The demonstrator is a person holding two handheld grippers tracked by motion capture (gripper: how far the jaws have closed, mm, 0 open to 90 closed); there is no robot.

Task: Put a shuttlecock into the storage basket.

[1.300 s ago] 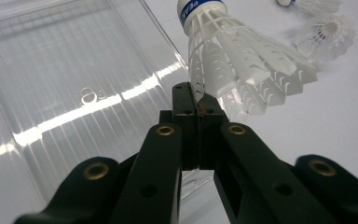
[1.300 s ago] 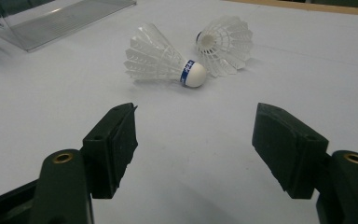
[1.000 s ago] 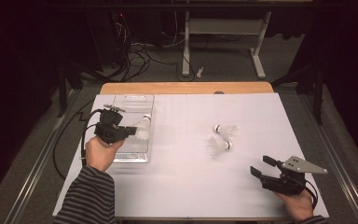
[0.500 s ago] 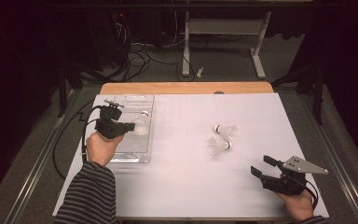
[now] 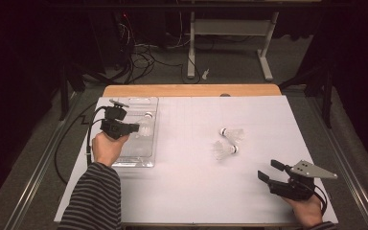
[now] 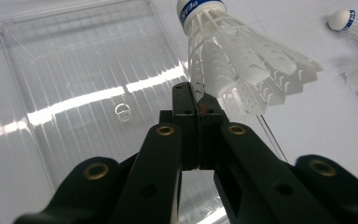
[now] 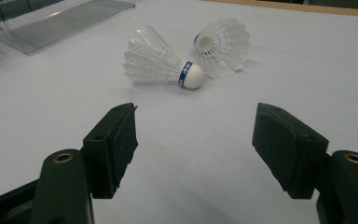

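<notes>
- The left gripper point(image 5: 133, 128) hangs over the clear plastic tray point(image 5: 149, 103) at the left of the white table cover point(image 5: 191, 182); its jaws are pinched together on the feather skirt of a shuttlecock point(image 6: 233, 56).
- In the left gripper view the jaws meet on the skirt's lower edge, and the held shuttlecock rises up and away from them, its white cork with a blue band at the far end and the feathers fanning out to the right.
- In the high view that shuttlecock point(image 5: 145, 125) sits just ahead of the gripper's tips, above the right-hand part of the tray; whether it touches the tray floor cannot be told.
- Two more shuttlecocks lie on the cover near the middle, well apart from the tray: one point(image 5: 232, 133) farther back, one point(image 5: 223, 150) nearer the person, just beside each other.
- The right gripper point(image 5: 270, 170) rests low at the near right corner of the cover with its jaws spread wide and nothing between them.
- From the right gripper view the nearer shuttlecock point(image 7: 161, 63) lies on its side ahead of the jaws, cork toward the right, and the other point(image 7: 223, 44) lies just behind it, cork facing the camera.
</notes>
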